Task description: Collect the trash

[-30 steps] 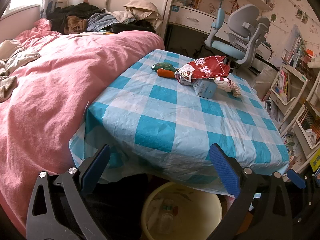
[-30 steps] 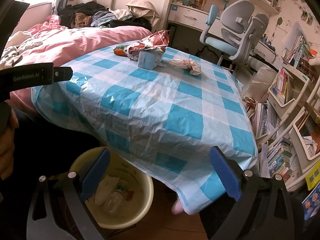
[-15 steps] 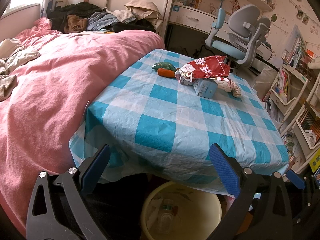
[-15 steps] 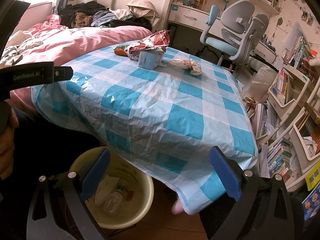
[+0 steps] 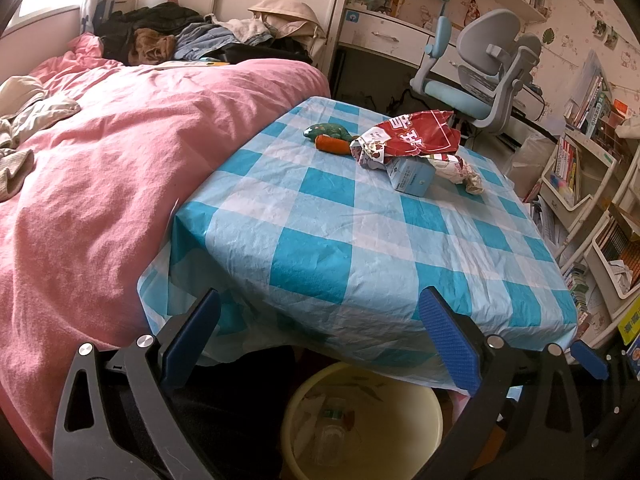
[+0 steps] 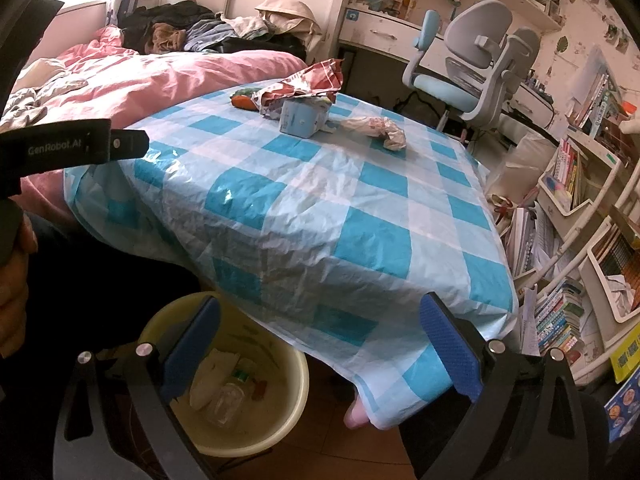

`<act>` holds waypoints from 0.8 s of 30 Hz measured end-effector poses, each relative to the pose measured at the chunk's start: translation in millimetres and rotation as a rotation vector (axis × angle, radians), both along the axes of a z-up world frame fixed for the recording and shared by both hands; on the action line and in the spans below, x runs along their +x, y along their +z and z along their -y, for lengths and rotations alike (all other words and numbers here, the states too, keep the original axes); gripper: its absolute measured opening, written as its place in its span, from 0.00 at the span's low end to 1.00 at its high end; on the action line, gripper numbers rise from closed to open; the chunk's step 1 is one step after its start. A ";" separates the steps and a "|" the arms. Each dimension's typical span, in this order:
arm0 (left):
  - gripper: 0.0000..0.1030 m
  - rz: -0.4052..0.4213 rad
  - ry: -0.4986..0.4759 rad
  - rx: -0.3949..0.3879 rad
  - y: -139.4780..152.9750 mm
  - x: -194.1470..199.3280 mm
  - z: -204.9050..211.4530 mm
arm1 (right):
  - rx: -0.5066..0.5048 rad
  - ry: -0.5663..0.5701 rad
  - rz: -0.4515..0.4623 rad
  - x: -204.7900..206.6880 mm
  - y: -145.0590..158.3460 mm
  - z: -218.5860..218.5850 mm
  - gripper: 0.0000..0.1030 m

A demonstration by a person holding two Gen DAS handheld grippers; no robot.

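Your bench [image 5: 328,240], under blue-checked plastic, carries a red snack bag [image 5: 416,136], blue carton [image 5: 412,176], crumpled wrapper [image 5: 460,170] and carrot toy [image 5: 332,144].

The left gripper [image 5: 320,340] hangs low at the near edge of the table [image 5: 360,240], jaws spread wide and empty. The right gripper [image 6: 320,344] hangs beside it at the same edge, likewise spread and empty, with the person's left hand [image 6: 14,280] gripping the left handle.

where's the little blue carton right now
In both views the blue carton lies on the table's far side, partly under the red snack bag, beside the crumpled wrapper.
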State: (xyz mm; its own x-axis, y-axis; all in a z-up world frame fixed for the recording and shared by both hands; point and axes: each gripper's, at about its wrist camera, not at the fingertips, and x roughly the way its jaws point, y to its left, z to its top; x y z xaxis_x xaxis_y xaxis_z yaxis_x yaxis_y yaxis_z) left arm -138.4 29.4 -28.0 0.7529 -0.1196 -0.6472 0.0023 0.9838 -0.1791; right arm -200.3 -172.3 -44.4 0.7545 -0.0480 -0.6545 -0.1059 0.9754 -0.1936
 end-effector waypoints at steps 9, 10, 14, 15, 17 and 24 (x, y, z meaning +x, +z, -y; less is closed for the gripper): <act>0.93 -0.001 0.001 -0.002 0.1 0.2 -0.2 | -0.004 0.006 -0.003 -0.2 -1.5 -1.3 0.92; 0.93 -0.001 0.001 -0.002 0.1 0.2 -0.4 | -0.003 0.006 -0.003 -0.9 -2.0 -1.0 0.92; 0.93 -0.001 0.002 -0.006 0.3 0.7 -0.9 | -0.002 0.005 -0.004 -0.5 -1.5 -1.5 0.92; 0.93 -0.001 0.002 -0.006 0.4 0.9 -0.9 | 0.000 0.004 -0.005 -0.7 -1.8 -1.4 0.92; 0.93 -0.002 0.000 -0.005 0.7 1.2 -0.9 | 0.007 0.005 -0.006 1.9 -0.8 -1.0 0.92; 0.93 0.012 -0.006 -0.022 -0.5 -1.8 1.0 | 0.064 0.000 0.012 8.2 8.7 6.8 0.92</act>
State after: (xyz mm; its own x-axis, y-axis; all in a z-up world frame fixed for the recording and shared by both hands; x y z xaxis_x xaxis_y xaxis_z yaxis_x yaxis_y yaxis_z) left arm -140.1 28.5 -28.5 0.7596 -0.1382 -0.6356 0.0101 0.9796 -0.2008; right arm -192.1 -179.0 -35.7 0.7622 -0.0064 -0.6473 -0.1041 0.9857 -0.1324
